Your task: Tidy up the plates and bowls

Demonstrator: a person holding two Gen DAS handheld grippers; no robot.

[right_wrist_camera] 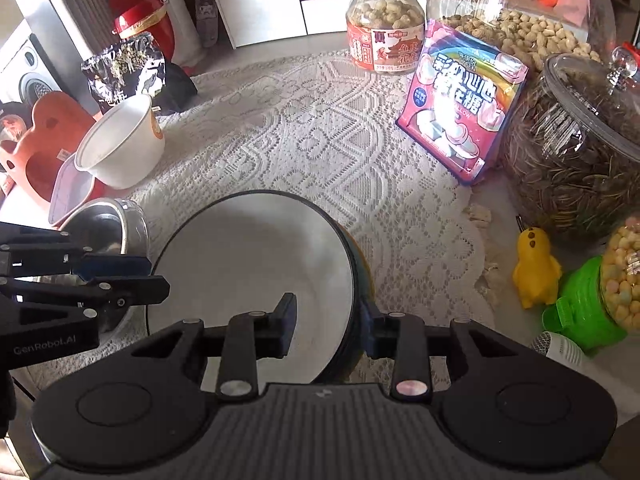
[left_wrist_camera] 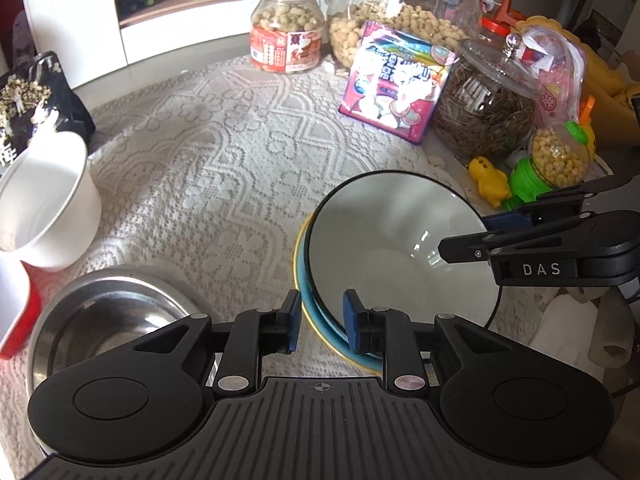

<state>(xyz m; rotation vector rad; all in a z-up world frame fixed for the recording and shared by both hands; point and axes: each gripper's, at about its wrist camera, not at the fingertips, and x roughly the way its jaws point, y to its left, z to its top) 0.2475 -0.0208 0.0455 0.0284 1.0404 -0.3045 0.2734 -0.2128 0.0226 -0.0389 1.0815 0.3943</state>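
Two grippers: both work the same stacked crockery at the near edge of the worktop (left_wrist_camera: 224,148), which is covered by a lace cloth.
Left gripper (left_wrist_camera: 320,326): fingers narrowly parted, straddling the near rim of the stack, one pad outside and one inside; whether they press the rim I cannot tell.
Right gripper (right_wrist_camera: 330,322): fingers set wider, one inside the white bowl, the other outside its right wall; contact is likewise unclear.
White bowl (left_wrist_camera: 400,248): black-rimmed, tilted, nested in a blue dish (left_wrist_camera: 316,328) whose yellow edge shows beneath.
Steel bowl (left_wrist_camera: 108,320): just left of the stack at the near left edge, upright and empty.
Paper bowl (left_wrist_camera: 44,208): farther along the left edge, leaning on its side.
Step in hand, as I judge it: seating or lifting the white bowl in the blue dish.
Doing it well: close both pairs squarely on the rim, keep the bowl level, move both hands together, and avoid knocking the steel bowl.
Far edge: peanut jar (left_wrist_camera: 286,28), pink sweets packet (left_wrist_camera: 396,80) and seed jar (left_wrist_camera: 486,104), well apart from the stack.
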